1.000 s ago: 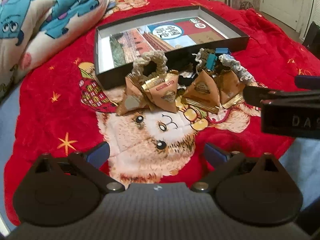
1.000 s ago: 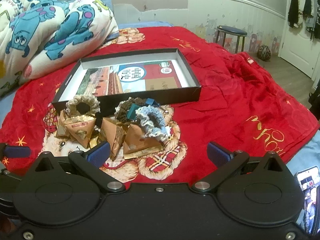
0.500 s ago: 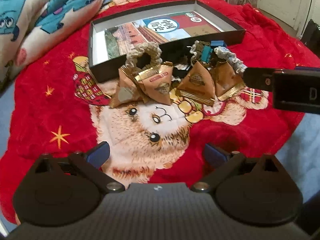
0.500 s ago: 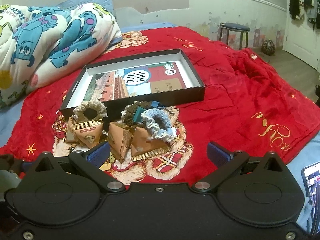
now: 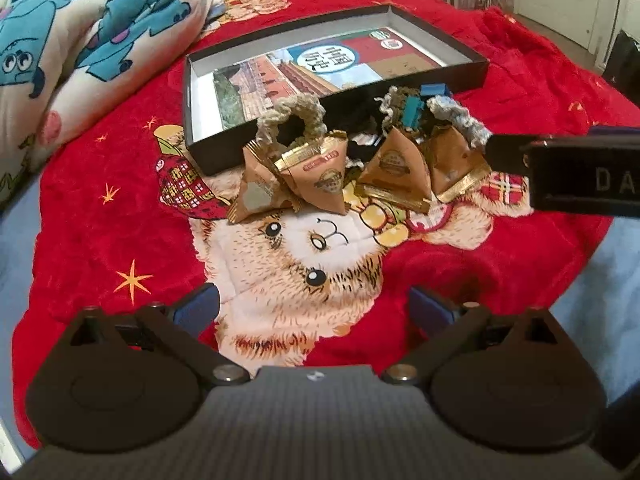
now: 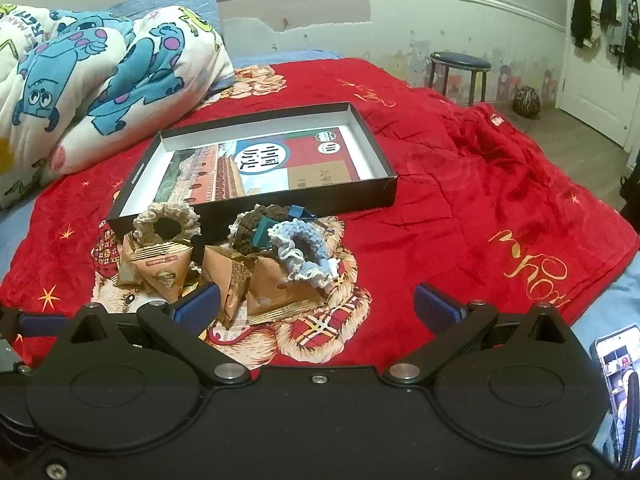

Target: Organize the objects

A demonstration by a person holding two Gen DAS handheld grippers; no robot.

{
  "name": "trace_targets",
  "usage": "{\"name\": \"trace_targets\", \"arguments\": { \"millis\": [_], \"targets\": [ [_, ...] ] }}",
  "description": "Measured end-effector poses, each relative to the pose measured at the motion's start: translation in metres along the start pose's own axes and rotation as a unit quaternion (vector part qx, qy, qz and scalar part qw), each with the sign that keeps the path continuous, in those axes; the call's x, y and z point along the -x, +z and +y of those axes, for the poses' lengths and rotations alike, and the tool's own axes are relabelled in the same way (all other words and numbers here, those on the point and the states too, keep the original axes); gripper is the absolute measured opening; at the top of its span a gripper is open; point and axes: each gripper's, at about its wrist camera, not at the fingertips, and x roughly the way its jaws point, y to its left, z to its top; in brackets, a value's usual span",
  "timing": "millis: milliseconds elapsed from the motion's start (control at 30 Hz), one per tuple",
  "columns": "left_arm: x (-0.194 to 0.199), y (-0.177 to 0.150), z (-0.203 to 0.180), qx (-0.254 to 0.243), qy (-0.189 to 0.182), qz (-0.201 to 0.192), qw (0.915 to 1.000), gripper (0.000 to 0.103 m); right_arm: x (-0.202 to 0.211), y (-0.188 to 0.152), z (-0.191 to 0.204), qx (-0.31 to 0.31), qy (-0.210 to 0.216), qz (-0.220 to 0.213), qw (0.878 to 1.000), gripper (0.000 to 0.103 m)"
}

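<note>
A: Nothing is packed yet, as far as you can see. The box [image 6: 384, 190] lies open on the red blanket [image 6: 460, 216] of the bed, and only the printed sheet on its floor shows inside.

B: So where is the stuff you have to sort?

A: All in one heap just in front of the box's near wall. You have four or so brown triangular packets [image 5: 320, 172], three crocheted scrunchies, namely a beige one [image 6: 166, 222], a dark brown one [image 6: 250, 226] and a light blue one [image 6: 304, 254], plus small blue clips [image 6: 298, 212] tucked among them. Some lean on each other, and the beige scrunchie sits on top of a packet.

B: And your tools?

A: Your left tool [image 5: 314, 306] is spread wide and holds nothing, low over the bear print and short of the heap. Your right tool [image 6: 318, 306] is spread too and is bare, with its left finger close to the nearest packet but apparently not touching.

B: Then the whole job is left.

A: I'd judge so: every piece has yet to be lifted into the box, likely grouped by kind.
</note>
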Motion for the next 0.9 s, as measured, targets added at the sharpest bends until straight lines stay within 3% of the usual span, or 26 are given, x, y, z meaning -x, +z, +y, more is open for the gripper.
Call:
{"name": "trace_targets", "arguments": {
  "millis": [467,667,767,900],
  "targets": [
    [0.002,0.002,0.003,0.015,-0.022,0.001,0.9997,0.103,-0.002,0.0,-0.002,-0.006,0.004,0.004,1.0,0.103],
    [0.012,0.0,-0.006,-0.011,-0.026,-0.044,0.9986,0.103,-0.002,0.0,-0.005,-0.016,0.015,0.003,1.0,0.103],
    [0.018,0.0,-0.006,-0.007,-0.043,-0.088,0.9952,0.101,-0.004,0.001,-0.007,-0.024,0.032,0.01,0.999,0.102],
    [0.023,0.0,-0.016,-0.037,-0.017,-0.14,0.9893,0.1,-0.005,0.001,-0.008,-0.034,0.052,0.013,0.998,0.094]
  ]
}}
